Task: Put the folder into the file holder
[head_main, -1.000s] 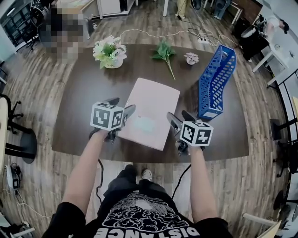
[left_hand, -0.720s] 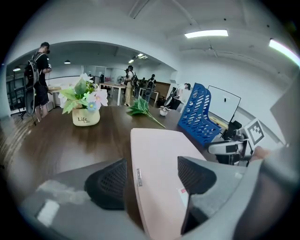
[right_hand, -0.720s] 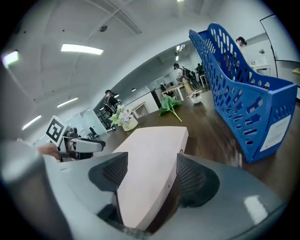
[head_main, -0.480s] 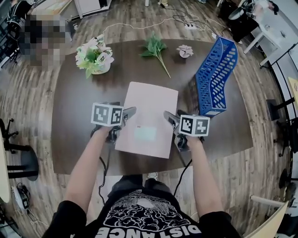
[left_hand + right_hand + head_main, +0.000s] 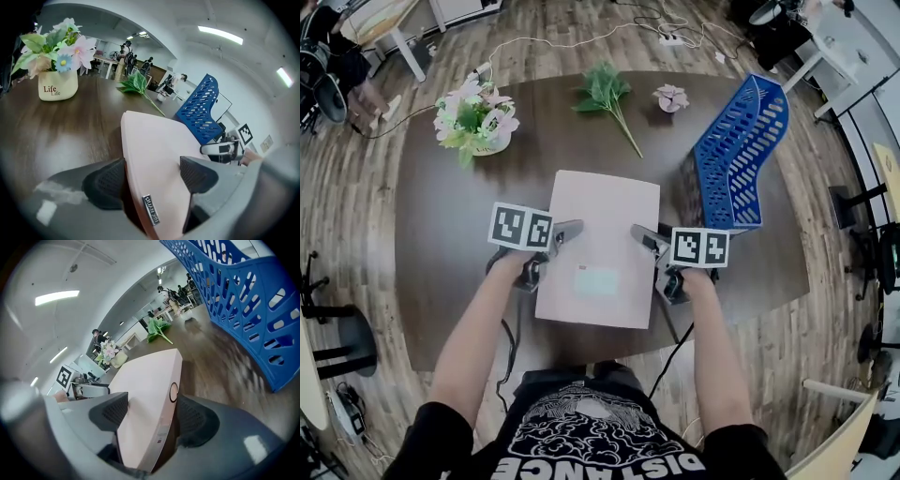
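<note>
Flat pale-pink folder [image 5: 600, 211] lies on the dark wood table [image 5: 455, 253]. The left gripper [image 5: 152, 174], jaws just opening wider, and the spread right gripper [image 5: 149, 417] straddle its 9 and 3 o'clock edges.

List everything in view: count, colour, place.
table: 1, dark brown, centre
folder: 1, pink, flat on the table's near middle
file holder: 1, blue, table's right side
flower pot: 1, cream with mixed flowers, far left
leafy sprig: 1, green, far middle
small flower: 1, pink, right of the sprig
left gripper: 1, grey, jaws apart and just been opening, folder's left edge between them
right gripper: 1, grey, jaws apart, folder's right edge between them
</note>
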Demonstrator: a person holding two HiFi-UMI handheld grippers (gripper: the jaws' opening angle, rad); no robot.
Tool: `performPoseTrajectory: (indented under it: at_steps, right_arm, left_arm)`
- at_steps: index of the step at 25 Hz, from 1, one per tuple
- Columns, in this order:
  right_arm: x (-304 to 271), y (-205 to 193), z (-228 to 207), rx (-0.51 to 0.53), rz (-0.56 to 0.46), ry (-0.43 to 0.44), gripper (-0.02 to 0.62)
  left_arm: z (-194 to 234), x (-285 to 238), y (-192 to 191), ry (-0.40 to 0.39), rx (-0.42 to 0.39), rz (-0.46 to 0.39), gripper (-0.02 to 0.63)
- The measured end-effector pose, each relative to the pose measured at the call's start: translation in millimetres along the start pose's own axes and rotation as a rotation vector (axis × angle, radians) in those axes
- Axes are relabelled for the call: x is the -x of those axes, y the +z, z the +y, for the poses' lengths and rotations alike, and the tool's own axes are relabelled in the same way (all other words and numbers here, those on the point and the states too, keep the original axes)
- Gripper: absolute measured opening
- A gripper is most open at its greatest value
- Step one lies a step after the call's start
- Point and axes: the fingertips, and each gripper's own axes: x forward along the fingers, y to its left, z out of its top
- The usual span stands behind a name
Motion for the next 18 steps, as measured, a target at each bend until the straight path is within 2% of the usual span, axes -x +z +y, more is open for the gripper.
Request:
performPoseTrajectory:
  at_steps: [4, 9, 14, 18]
  right_arm:
    - [-1.9, 0.3, -1.9, -0.026, 0.017, 0.019, 0.311]
    - [-4.9, -0.5, -4.8, -0.019, 0.043, 0.01, 0.321]
    - [-5.4, -1.1, -7.3, 0.002, 0.066, -0.029, 0.298]
    - [-4.5, -1.6, -6.7, 0.002, 0.068, -0.046, 0.291]
  left_arm:
    - [2.7, -4.4, 1.3, -0.018, 0.01, 0.034, 0.374]
    - [7.1, -9.1, -2.9, -0.046, 0.062, 0.062, 0.382]
    - [6.3, -10.4, -2.4, -0.028, 0.045, 0.081, 0.379]
    - [3.7, -8.2, -1.0, -0.022, 0.033, 0.062, 0.373]
